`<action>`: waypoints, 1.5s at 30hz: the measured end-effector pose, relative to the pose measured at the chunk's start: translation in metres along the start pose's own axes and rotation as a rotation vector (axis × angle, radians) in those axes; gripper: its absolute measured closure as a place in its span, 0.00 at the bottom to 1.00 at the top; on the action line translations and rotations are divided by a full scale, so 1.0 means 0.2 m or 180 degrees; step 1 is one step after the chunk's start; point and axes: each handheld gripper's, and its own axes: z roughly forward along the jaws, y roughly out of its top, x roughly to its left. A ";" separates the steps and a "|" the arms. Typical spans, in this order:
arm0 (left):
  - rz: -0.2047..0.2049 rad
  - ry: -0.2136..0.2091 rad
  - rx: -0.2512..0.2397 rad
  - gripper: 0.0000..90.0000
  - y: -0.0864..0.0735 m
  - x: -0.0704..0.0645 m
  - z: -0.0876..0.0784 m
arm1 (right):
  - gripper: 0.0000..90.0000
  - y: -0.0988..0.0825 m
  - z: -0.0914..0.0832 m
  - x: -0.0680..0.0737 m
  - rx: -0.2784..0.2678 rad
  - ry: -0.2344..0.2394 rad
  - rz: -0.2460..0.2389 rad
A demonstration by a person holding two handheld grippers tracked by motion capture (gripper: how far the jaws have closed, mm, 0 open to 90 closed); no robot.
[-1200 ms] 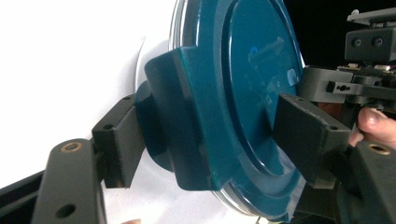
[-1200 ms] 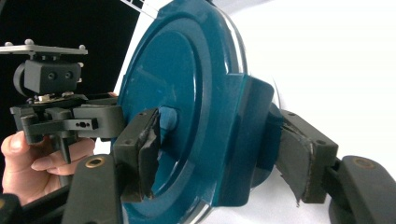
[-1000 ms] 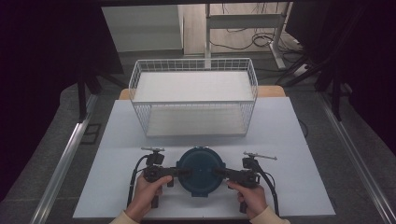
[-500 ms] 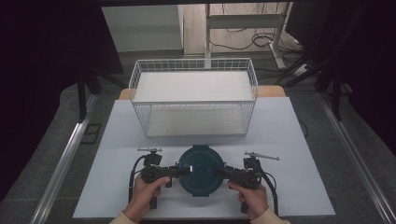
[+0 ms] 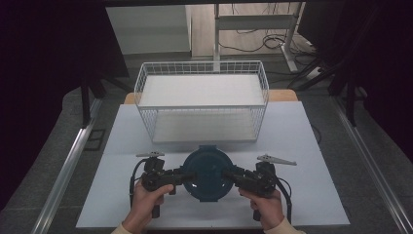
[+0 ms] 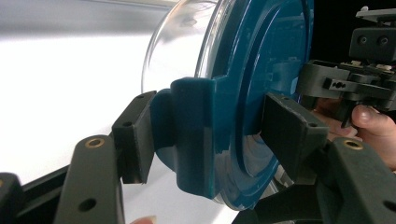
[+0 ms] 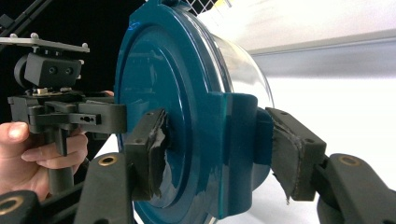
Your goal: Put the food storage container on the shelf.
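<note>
A: Where is the container right now?

B: The container [image 5: 208, 171], a clear round tub with a dark blue lid on it, is at the near middle of the white tabletop [image 5: 311, 146], between the person's two hands. From above, its blue lid faces up. It sits just in front of the white wire basket [image 5: 202, 100], which stands farther back on the tabletop.

A: What is the left gripper doing?

B: The left gripper [image 5: 187, 174] reaches in from the left. In the left gripper view its fingers [image 6: 135, 135] are clenched on the blue tab at the lid's edge, one pad on each side of the tab. They have just been closing onto it, and the tab is between them.

A: And the right one?

B: The right gripper [image 5: 229, 175] comes in from the opposite side. In the right gripper view its fingers [image 7: 147, 149] grasp the matching blue tab on that edge, one pad against the lid's face and the other against the tab's far side. That pad's covering looks torn and ragged.

A: Is the tub resting on the tabletop?

B: I cannot tell whether its base touches. Both gripper views show the clear wall of the tub beyond the lid, with the white surface behind it.

A: Where are the hands?

B: The left hand [image 5: 146, 204] and the right hand [image 5: 265, 207] each hold a gripper's handle at the near edge.
</note>
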 end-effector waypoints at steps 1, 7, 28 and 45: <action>0.0006 -0.0010 -0.0006 0.42 0.01 0.00 0.00 | 0.46 0.01 0.00 0.01 -0.0013 -0.0006 -0.0044; 0.0067 0.0003 -0.0056 0.42 0.03 -0.02 -0.02 | 0.46 0.03 -0.01 0.03 -0.0042 0.0001 -0.0110; 0.0177 0.0036 -0.0100 0.42 0.11 -0.06 -0.07 | 0.46 0.11 -0.02 0.07 -0.0082 0.0034 -0.0200; 0.0264 0.0045 -0.0212 0.42 0.30 -0.13 -0.15 | 0.47 0.31 -0.03 0.14 -0.0136 0.0071 -0.0322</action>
